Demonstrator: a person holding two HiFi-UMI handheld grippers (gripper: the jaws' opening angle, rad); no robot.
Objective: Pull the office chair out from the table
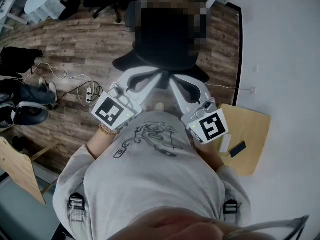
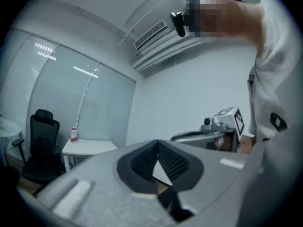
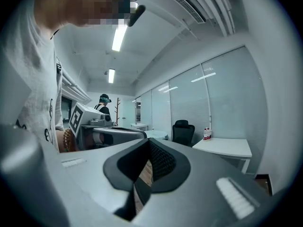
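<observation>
Looking down in the head view, the office chair sits upper centre of the frame, directly ahead of the person on bare wooden floor. No tabletop hangs over its seat. The small wooden table lies at the lower right, beside the person and well apart from the chair, and a phone rests on it.

Now the tools. In the left gripper view, the left gripper has its ribbed pads meeting at the tips, with nothing caught between them. Only a sliver of floor shows through the gap nearer the camera. Across in the right gripper view it's the same story: the right gripper has its jaws drawn together and it's empty.

Both tools point towards the chair's near edge at mid-frame, but neither has a hold on it.

By the lie of things, the chair looks clear of the table, so the pull reads as done or nearly so. Any more travel would need a fresh grip first.
</observation>
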